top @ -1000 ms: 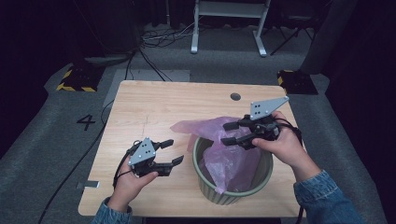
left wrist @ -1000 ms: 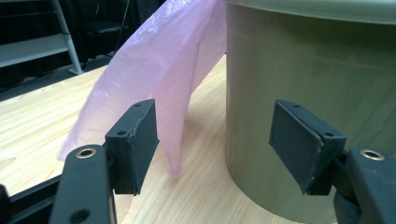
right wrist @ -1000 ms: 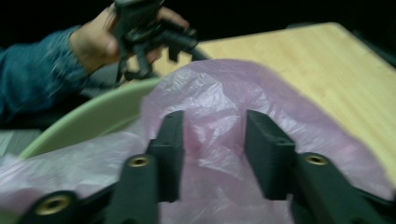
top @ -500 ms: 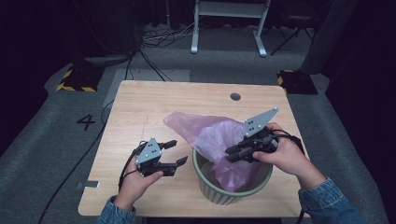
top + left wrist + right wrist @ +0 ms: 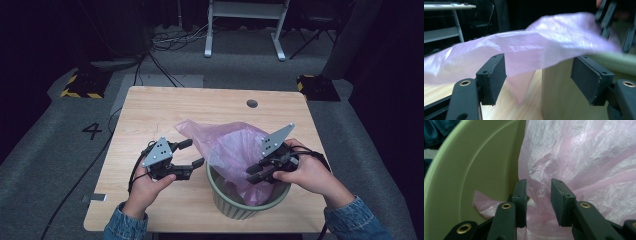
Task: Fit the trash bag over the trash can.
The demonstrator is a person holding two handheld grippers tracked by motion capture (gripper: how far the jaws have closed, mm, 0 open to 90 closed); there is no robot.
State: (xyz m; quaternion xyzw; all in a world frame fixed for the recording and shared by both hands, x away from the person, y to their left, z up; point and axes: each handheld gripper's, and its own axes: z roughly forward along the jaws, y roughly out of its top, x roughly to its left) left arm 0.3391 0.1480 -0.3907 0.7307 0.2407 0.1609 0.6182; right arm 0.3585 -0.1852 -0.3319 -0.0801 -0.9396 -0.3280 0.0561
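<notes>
The jaws of the right gripper point(image 5: 261, 172) stand a narrow gap apart inside the green bin point(image 5: 227, 205), with folds of the pink bag point(image 5: 235, 147) between and around them; whether they pinch the film or merely press it I cannot tell. The jaws of the left gripper point(image 5: 192, 154) are spread wide and hold nothing, poised just beside the bin's near-left wall with the bag's loose edge draped in front of them. The step in hand looks like lining the bin: the bag's bottom is being pushed down inside while its mouth lies partly over the rim and partly out on the tabletop point(image 5: 150, 110) behind the bin. The next move probably calls for the left gripper to close on the free edge and draw it over the rim on its side, while the right one steadies the film inside. The bin sits near the tabletop's front edge, so there is little room toward the person; the back and left of the tabletop offer open space for spreading the bag.
</notes>
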